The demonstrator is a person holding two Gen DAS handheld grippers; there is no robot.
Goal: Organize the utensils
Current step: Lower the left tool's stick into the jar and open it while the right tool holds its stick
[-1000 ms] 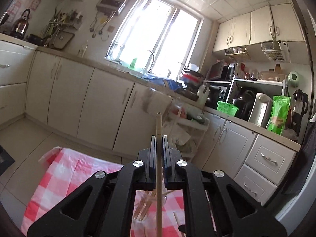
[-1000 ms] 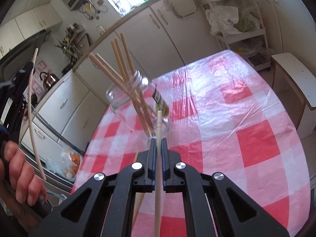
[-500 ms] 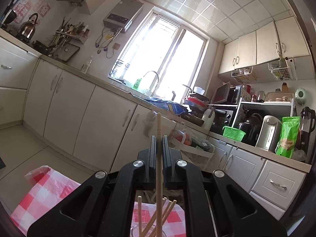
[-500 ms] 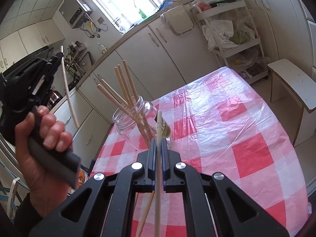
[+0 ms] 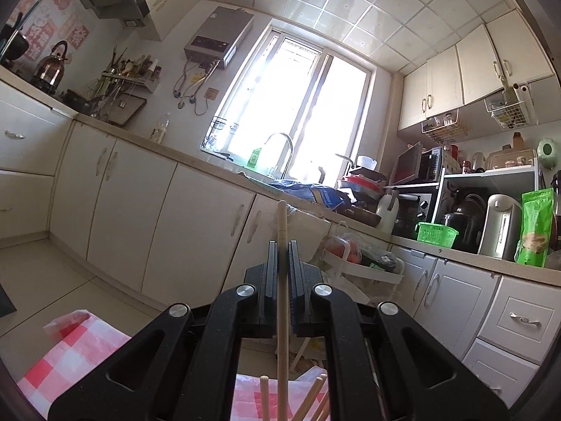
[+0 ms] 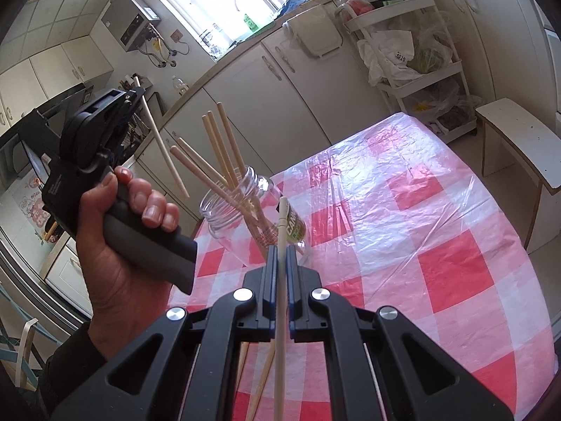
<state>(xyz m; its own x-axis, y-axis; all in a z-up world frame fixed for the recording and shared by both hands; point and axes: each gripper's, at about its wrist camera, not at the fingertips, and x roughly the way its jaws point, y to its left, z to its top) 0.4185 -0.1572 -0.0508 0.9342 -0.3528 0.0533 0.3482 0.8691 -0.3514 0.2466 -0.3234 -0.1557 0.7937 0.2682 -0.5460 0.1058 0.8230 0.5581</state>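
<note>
- The right gripper (image 6: pixel 279 256) is clamped on a pale chopstick (image 6: pixel 280 301) that runs between its closed fingers, tip pointing toward the jar.
- Under that gripper, two more loose chopsticks (image 6: pixel 261 382) lie on the red-and-white checked tablecloth (image 6: pixel 438 245), not yet collected.
- Just past the tip stands the clear glass jar (image 6: pixel 245 207), on the cloth, with several chopsticks already leaning in it and fanning out above its mouth.
- The left gripper (image 5: pixel 283 259) is likewise clamped on its own chopstick (image 5: pixel 282 280); the right wrist view shows it raised up and to the left of the jar, its stick slanting down toward the mouth.
- My reading: this is the step of dropping held chopsticks into the jar, with the left one nearest to going in.
- The next move calls for lining the lower tip over the opening, then parting the fingers so the stick slides down.
- What stands in the way: the fanned sticks crowd the mouth and could deflect the newcomer, and the light jar might tip if knocked.
- Further off, a white stool (image 6: pixel 519 140) sits beside the table, and a white trolley (image 6: pixel 420 70) with bags stands against the cabinets.
</note>
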